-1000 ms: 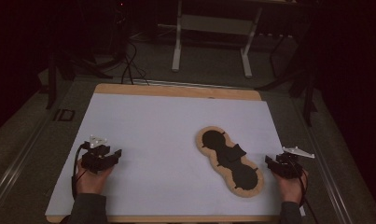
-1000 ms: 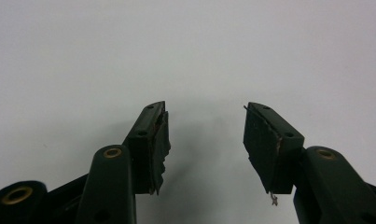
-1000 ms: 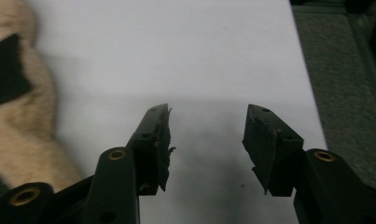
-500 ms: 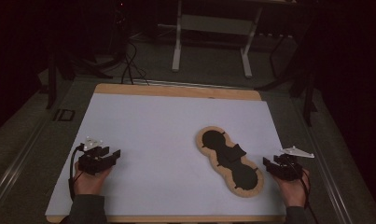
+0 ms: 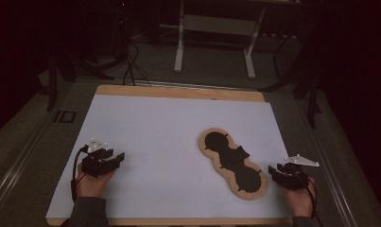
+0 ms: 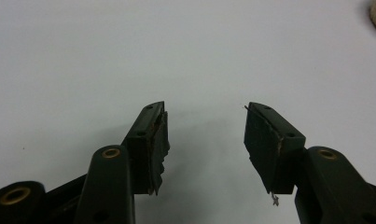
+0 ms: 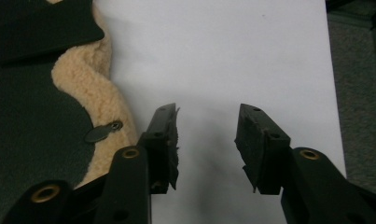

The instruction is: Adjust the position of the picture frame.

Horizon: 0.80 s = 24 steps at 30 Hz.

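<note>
The left tool (image 5: 113,160) is held low over the white sheet (image 5: 160,137) near the left front corner of the bench (image 5: 178,91), with the left hand (image 5: 90,182) wrapped around its rear and the forearm entering from the bottom edge. Its jaws are pointed toward the middle of the sheet and stand wide apart; in the left gripper view nothing but bare white sheet is seen between the left tool (image 6: 204,135) pads.

The right tool (image 5: 274,171) is held by the right hand (image 5: 299,198) at the sheet's right front edge, just beside the near end of the peanut-shaped fleece pad (image 5: 233,163). Its jaws have just been closing, yet a clear gap is left between them, and nothing is gripped (only white sheet lies in the gap of the right tool (image 7: 206,140) in its own view).

The fleece pad (image 7: 94,107) is laid flat on the sheet, right of centre, angled from back-left to front-right. Its cream fleece border is seen just left of the right tool's left jaw, apparently not touched by it. A small dark tab (image 7: 101,132) with a metal stud is seen on that border.

No brand, label or writing can be read.
</note>
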Motion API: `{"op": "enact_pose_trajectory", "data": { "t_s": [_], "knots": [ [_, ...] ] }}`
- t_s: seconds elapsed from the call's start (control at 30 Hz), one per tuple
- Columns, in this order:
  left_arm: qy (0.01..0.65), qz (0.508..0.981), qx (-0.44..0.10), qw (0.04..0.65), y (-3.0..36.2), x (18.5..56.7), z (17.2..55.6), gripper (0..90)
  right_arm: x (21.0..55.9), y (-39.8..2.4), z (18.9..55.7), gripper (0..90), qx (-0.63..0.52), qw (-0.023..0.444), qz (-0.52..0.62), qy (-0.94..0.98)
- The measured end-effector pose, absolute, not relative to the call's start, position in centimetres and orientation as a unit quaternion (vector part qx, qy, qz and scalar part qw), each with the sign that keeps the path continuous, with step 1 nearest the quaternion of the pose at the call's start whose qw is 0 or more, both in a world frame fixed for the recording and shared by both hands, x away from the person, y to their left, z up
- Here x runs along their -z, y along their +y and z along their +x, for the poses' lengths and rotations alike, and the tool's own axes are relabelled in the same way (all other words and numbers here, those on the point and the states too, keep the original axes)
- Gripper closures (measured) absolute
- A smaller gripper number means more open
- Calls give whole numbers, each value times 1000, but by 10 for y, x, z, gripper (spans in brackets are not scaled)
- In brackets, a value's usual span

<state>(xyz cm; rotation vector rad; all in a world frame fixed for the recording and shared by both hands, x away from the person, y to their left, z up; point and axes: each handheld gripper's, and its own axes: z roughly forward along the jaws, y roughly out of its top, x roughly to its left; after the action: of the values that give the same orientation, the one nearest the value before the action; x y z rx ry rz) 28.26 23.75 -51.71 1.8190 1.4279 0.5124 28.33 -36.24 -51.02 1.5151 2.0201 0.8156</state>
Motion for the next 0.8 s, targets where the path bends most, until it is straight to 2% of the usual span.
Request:
{"op": "enact_pose_trajectory", "data": {
  "t_s": [0.23,0.4,0.47,0.8],
  "knots": [
    [555,714,-201,376,236,516,284,491,512,-358,280,667,-292,236,540,753],
    [554,715,-201,376,235,516,284,491,516,-356,280,839,-298,196,527,771],
    [553,716,-200,376,235,516,284,491,516,-357,280,872,-299,189,526,773],
    [552,716,-203,376,234,515,284,491,521,-354,282,899,-297,158,515,789]
  ]
}}
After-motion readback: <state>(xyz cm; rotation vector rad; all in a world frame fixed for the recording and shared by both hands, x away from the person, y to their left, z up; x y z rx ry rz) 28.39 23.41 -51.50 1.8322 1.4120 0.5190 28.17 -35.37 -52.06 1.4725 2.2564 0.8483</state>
